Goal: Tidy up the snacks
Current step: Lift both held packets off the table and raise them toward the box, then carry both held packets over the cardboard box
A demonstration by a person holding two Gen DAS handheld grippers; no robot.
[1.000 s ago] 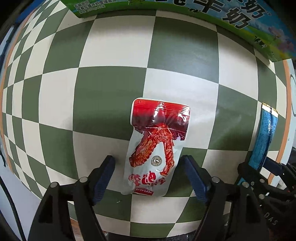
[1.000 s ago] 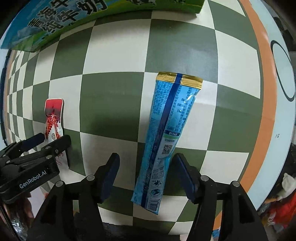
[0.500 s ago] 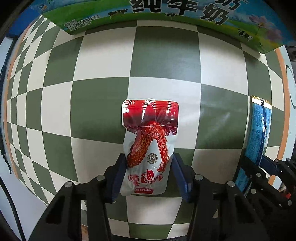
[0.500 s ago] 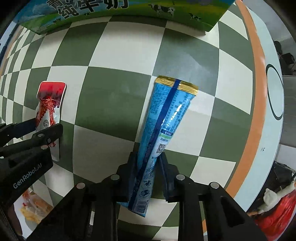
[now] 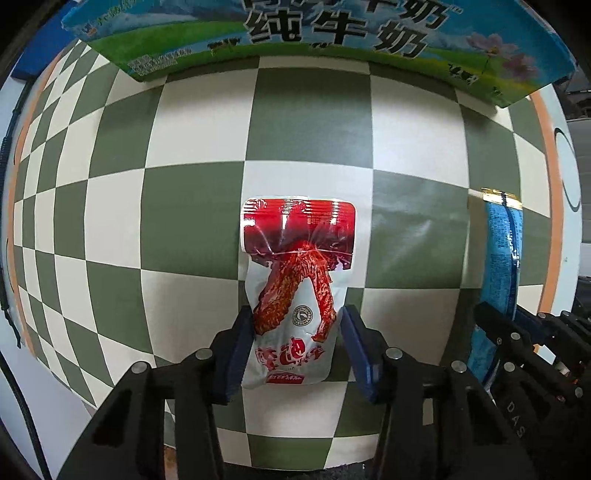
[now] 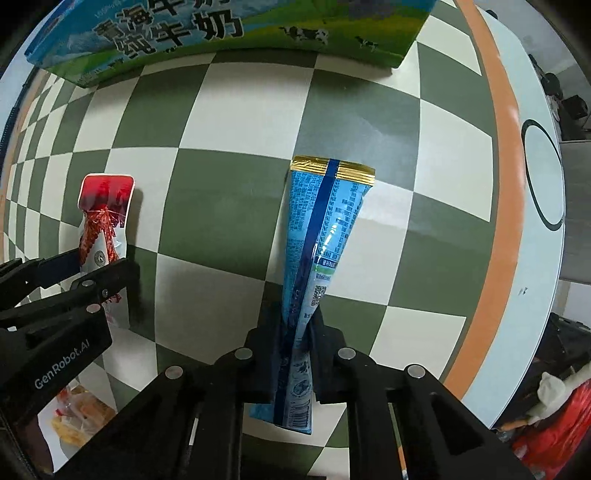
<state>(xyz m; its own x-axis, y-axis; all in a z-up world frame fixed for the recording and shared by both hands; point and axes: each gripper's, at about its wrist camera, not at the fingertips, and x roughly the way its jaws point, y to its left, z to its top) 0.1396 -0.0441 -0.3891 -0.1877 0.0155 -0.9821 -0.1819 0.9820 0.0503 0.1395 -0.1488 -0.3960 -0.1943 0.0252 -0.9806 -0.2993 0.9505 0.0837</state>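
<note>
Both claws have closed since a second ago, when each stood wide with its packet lying loose between the pads. Left claw [image 5: 293, 350]: blue pads now pressed against both sides of the red-and-white snack pouch [image 5: 295, 291], gripping its lower half; its jaws had mostly closed by the half-second mark and have barely altered after that. Right claw [image 6: 293, 332]: clamped tight on the blue snack stick pack [image 6: 321, 258], which is pinched to a narrow waist at the pads and flares out above and below them; these jaws have just been closing, with the pack between them throughout. Both packets now sit lifted a little off the green-and-white checkered worktop [image 5: 192, 221], each casting a shadow beside it, gold-sealed end of the blue pack pointing away from the claw. Milk carton box [image 5: 295, 33] stands at the far edge of the checks and appears larger in both views than before. From the right wrist view, the left claw and its pouch [image 6: 103, 218] show at the left, well apart from the blue pack
</note>
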